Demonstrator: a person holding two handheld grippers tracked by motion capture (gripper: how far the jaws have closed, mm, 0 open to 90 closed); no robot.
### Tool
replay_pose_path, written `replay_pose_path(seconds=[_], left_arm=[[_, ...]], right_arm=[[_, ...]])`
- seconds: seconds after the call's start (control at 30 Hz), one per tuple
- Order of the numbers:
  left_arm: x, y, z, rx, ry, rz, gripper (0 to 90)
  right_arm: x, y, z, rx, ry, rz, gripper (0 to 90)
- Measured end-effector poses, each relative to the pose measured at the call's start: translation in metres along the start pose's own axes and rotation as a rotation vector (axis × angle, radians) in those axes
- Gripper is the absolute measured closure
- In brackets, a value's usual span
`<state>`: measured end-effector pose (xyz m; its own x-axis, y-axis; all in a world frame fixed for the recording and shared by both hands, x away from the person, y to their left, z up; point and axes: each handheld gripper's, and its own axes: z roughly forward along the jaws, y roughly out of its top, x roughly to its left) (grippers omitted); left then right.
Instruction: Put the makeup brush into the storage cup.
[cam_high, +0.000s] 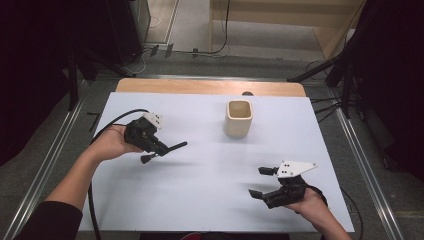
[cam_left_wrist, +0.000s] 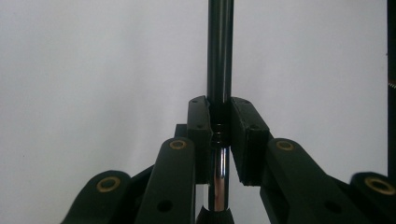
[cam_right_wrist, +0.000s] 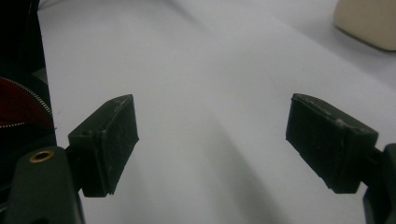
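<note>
Table (cam_high: 210, 200) under a white sheet, seen from the high view, with a wooden strip bare along its far edge. At the left, the left gripper (cam_high: 161, 151) sits in the person's left hand (cam_high: 112, 142), a black cable looping off behind it. Its jaws are clenched on a thin dark rod (cam_high: 170, 148) with a rounded knob at the near end; the rod lies roughly level above the sheet, its long end pointing right. A cream cup (cam_high: 238, 119), square-mouthed and upright, stands toward the far side just right of centre, well apart from both grippers. At the near right, the right gripper (cam_high: 261, 182) rests in the right hand (cam_high: 307, 202), its pale three-cornered plate on top, its jaws spread wide with nothing between them and pointing left.

Left gripper view: the two black jaws rise from the bottom and press together on the rod (cam_left_wrist: 219, 70), which runs straight up the middle. Below the pads the shaft is shiny chrome; above them it looks dark against the plain white sheet (cam_left_wrist: 93, 70).

Right gripper view: the jaws stand far apart, released, with bare white sheet (cam_right_wrist: 210, 116) between the fingertips (cam_right_wrist: 107, 140). A corner of the cream cup (cam_right_wrist: 369, 21) shows at the upper right, far beyond the jaws. A red patch with a zip edge (cam_right_wrist: 18, 107) sits at the left margin.
</note>
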<state>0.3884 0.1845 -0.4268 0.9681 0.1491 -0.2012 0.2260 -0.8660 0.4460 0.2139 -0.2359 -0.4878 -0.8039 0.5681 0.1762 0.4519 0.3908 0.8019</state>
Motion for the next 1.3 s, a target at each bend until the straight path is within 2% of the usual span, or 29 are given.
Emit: replay_pose_path(seconds=[0.2,0.3,0.33,0.37,0.53,0.63,0.77,0.87,1.17,1.3], left_arm=[[-0.012,0.002,0.001,0.007,0.024,-0.017,79.3],[-0.016,0.002,0.001,0.004,0.021,-0.028,79.3],[-0.020,0.002,0.002,-0.017,0.008,-0.023,79.2],[-0.022,0.002,0.003,-0.014,0.005,-0.016,79.2],[-0.030,0.004,0.003,-0.016,0.020,-0.023,79.3],[-0.034,0.004,0.004,-0.022,0.031,-0.032,79.2],[-0.037,0.005,0.006,-0.020,0.029,-0.029,79.3],[-0.041,0.006,0.009,-0.026,0.024,-0.019,79.3],[-0.047,0.013,0.012,-0.019,0.022,-0.027,79.4],[-0.054,0.016,0.016,-0.049,0.013,0.003,79.3]], right_arm=[[0.000,0.000,0.000,-0.011,0.009,0.006,17.9],[0.000,0.000,0.000,-0.014,0.011,0.004,17.9],[0.000,0.000,0.000,-0.013,0.012,0.004,17.9],[-0.001,0.001,0.000,-0.015,0.011,0.000,17.9],[-0.005,0.003,0.003,-0.027,0.010,0.004,17.0],[-0.007,0.006,0.002,-0.049,0.027,0.010,16.5],[-0.009,0.012,0.005,-0.038,0.042,0.008,16.7],[-0.010,0.017,0.008,-0.026,0.087,0.015,17.2],[-0.016,0.028,0.017,-0.017,0.121,0.004,22.8],[-0.015,0.034,0.018,-0.018,0.129,-0.018,23.9]])
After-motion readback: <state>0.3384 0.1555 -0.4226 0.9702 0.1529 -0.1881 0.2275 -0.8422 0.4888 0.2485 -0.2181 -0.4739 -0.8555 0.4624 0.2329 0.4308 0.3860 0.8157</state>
